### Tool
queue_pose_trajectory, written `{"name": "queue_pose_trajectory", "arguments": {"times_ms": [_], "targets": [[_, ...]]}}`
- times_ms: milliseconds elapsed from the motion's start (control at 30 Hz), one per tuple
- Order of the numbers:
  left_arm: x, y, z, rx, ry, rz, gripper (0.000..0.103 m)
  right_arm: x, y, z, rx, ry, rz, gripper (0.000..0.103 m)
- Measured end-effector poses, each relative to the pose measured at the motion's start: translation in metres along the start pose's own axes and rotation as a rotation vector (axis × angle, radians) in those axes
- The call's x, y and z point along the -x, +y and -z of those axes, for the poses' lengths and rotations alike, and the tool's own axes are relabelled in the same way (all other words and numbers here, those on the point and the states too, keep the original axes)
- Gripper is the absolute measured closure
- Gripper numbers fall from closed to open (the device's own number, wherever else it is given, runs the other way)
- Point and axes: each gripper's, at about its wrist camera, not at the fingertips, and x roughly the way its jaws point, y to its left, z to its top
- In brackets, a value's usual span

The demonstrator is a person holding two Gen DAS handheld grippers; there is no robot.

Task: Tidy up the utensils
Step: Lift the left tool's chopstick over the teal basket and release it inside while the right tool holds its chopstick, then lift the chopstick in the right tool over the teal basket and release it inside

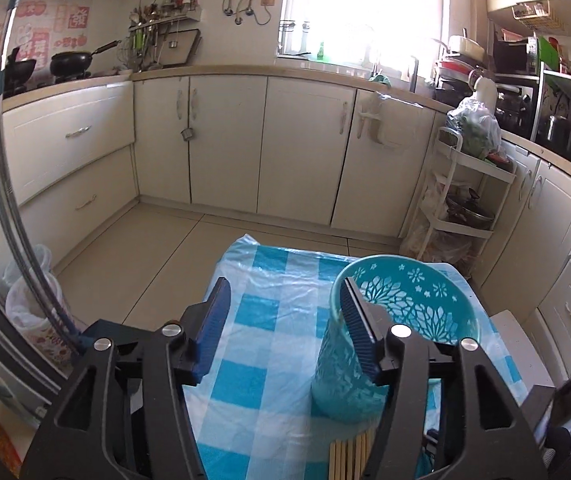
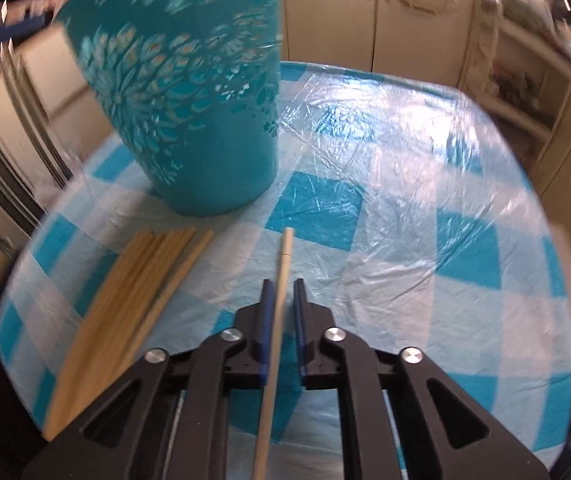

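Observation:
A teal openwork utensil holder (image 1: 405, 308) stands upright on the blue-and-white checked tablecloth (image 1: 269, 320). My left gripper (image 1: 284, 284) is open, its right finger at the holder's near-left rim and its left finger over bare cloth. A bundle of several wooden chopsticks (image 1: 351, 456) lies in front of the holder's base. In the right wrist view the holder (image 2: 197, 100) is at upper left and the bundle (image 2: 133, 288) lies left of my right gripper (image 2: 283, 284). That gripper is shut on a single pale chopstick (image 2: 284, 264), which points forward toward the holder.
The small table (image 2: 405, 200) sits on a tiled kitchen floor ringed by white cabinets (image 1: 225, 140). A white trolley (image 1: 461, 208) stands at the right and a bagged bin (image 1: 33, 300) at the left. The right half of the cloth holds nothing.

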Motion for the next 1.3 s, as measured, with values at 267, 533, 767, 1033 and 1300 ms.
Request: {"name": "queue_pose_trajectory", "arguments": {"times_ms": [267, 533, 767, 1033, 1300], "targets": [[0.030, 0.038, 0.026, 0.057, 0.039, -0.023, 0.030, 0.047, -0.029, 0.006, -0.228, -0.091, -0.208, 0.097], [0.033, 0.065, 0.053, 0.114, 0.127, -0.022, 0.030, 0.127, -0.032, -0.036, -0.316, -0.346, -0.389, 0.097], [0.040, 0.067, 0.060, 0.119, 0.144, -0.011, 0.028, 0.171, -0.036, -0.096, -0.358, -0.591, -0.449, 0.097], [0.042, 0.065, 0.064, 0.135, 0.149, 0.002, 0.028, 0.157, -0.029, -0.150, -0.427, -0.801, -0.282, 0.097], [0.040, 0.072, 0.068, 0.156, 0.162, -0.003, 0.027, 0.110, -0.025, -0.139, -0.433, -0.771, -0.123, 0.096]]}}
